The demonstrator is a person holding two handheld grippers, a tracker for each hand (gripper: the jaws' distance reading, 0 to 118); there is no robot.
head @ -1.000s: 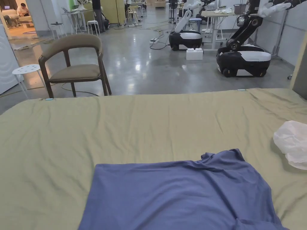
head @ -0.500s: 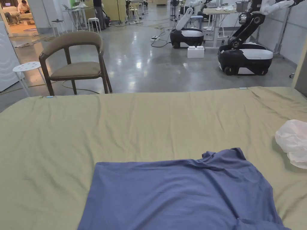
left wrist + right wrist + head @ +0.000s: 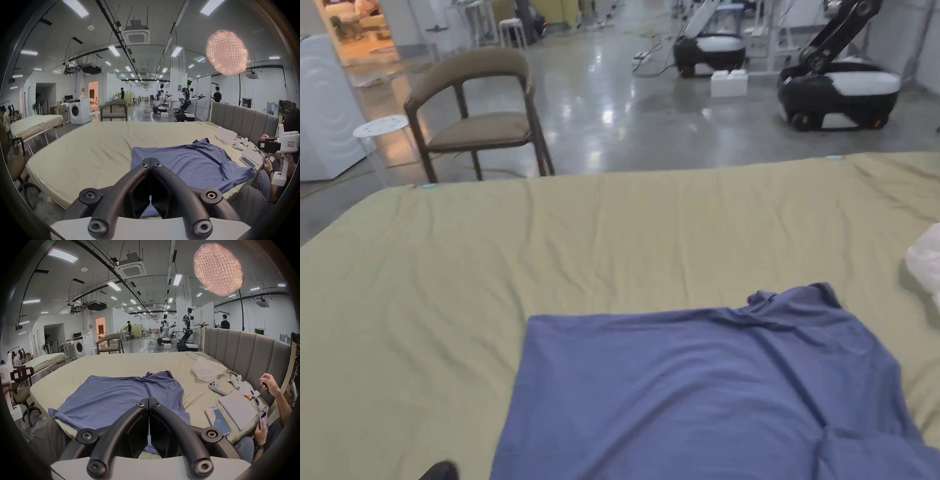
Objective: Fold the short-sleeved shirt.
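A blue short-sleeved shirt (image 3: 700,387) lies spread on the olive bed sheet (image 3: 612,237), its collar end bunched toward the far right. The shirt's near hem hangs over the bed's front edge (image 3: 65,417). In the left gripper view my left gripper (image 3: 151,160) hovers over the shirt's (image 3: 186,164) left edge, jaws pressed together with nothing between them. In the right gripper view my right gripper (image 3: 148,400) is held above the shirt's near middle, jaws also shut on nothing. Neither gripper touches the cloth.
A white plastic bag (image 3: 207,369), game controllers (image 3: 217,386), a notebook (image 3: 237,408) and a phone (image 3: 217,420) lie on the bed's right side by the padded headboard (image 3: 243,350). Another person's hand (image 3: 263,423) holds a phone there. A chair (image 3: 481,112) and wheeled robots (image 3: 837,94) stand beyond.
The head camera has tipped down and leftward, so the whole scene shifted. The shirt lies as before. A dark tip now shows at the bottom-left edge of the head view.
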